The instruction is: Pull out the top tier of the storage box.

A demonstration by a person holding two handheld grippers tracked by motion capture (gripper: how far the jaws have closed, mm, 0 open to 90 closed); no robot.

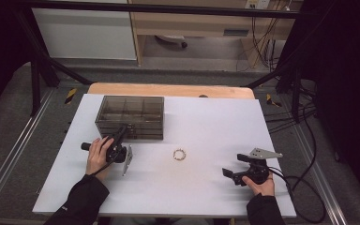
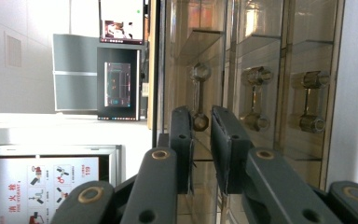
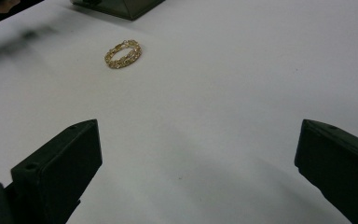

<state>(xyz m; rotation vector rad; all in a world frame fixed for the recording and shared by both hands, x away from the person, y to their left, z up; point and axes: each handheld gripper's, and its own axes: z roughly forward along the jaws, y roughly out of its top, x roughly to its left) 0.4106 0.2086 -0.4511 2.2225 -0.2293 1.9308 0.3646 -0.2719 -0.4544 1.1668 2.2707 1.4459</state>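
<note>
1. Left gripper (image 1: 120, 132) is turned on its side at the front of the smoky clear drawer box (image 1: 130, 117), its jaws drawn close together around the near knob of the outermost drawer's handle (image 2: 199, 98); whether the pads actually press on that handle cannot be told.
2. Right gripper (image 1: 227, 173) rests low over the white table (image 1: 215, 122) at the near right, held in the person's right hand (image 1: 261, 185), with its jaws spread wide and nothing between them.
3. Between the two grippers, near the table's middle, lies a gold bracelet (image 1: 179, 154), flat on the white surface and apart from both; the right gripper view shows it (image 3: 123, 53) ahead of the open jaws, towards the left.
4. Left hand (image 1: 99, 151) grips the left tool just in front of the box.
5. Farther back, the drawer box stands on the left half of the table, with three drawer handles seen side by side in the left gripper view.
6. Beyond the table, black frame bars (image 1: 159, 8) cross the top of the high view.
</note>
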